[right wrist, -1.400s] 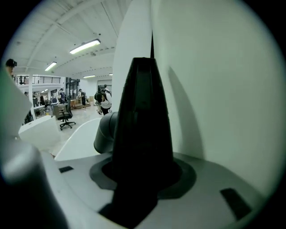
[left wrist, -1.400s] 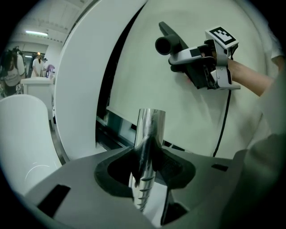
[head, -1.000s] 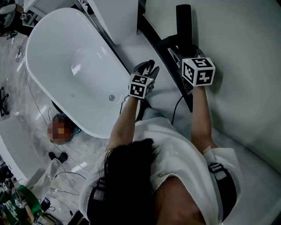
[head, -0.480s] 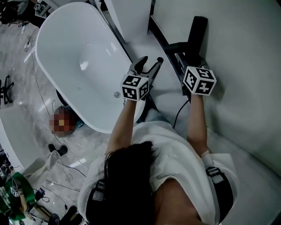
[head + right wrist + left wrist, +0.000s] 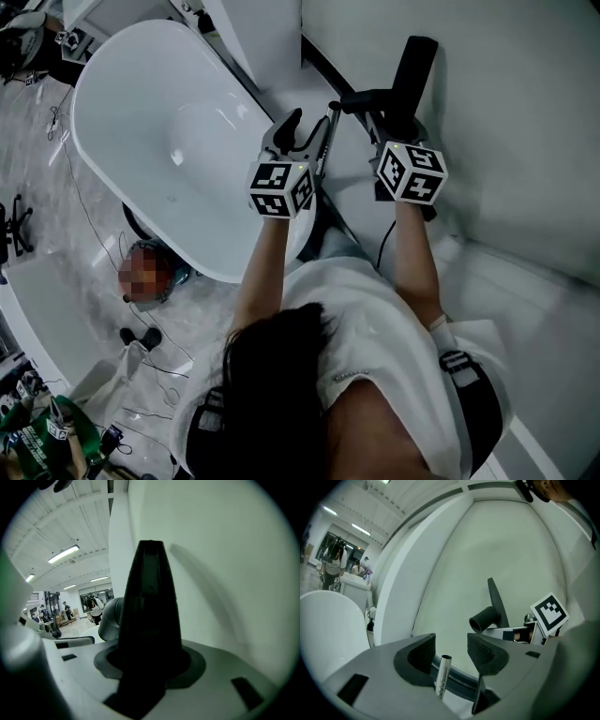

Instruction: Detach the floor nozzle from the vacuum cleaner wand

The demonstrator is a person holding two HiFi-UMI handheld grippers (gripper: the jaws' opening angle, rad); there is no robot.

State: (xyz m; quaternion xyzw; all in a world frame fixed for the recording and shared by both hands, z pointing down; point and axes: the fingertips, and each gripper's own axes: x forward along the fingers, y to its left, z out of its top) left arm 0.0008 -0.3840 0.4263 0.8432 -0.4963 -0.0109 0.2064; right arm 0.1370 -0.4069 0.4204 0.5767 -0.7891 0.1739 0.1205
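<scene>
1. Clamping the black floor nozzle (image 5: 149, 597), my right gripper (image 5: 146, 663) has its 2 jaws tight on it, close to the white wall (image 5: 225, 550).
2. My left gripper (image 5: 451, 651) stands wide, its jaws having just eased in slightly. The metal wand (image 5: 442, 677) tip sits between them, unpressed.
3. Nozzle and wand are apart.

lab hall: freestanding bathtub (image 5: 141, 122), ceiling strip lights (image 5: 63, 554)

A glossy, marbled pale floor (image 5: 47, 187) spreads out on the left, and a white freestanding bathtub (image 5: 141, 103) stands on it. Thin black cables (image 5: 150, 367) trail across the floor by the tub's near end, beside two small dark objects (image 5: 139, 336). A black chair base (image 5: 9, 230) stands at the left edge
</scene>
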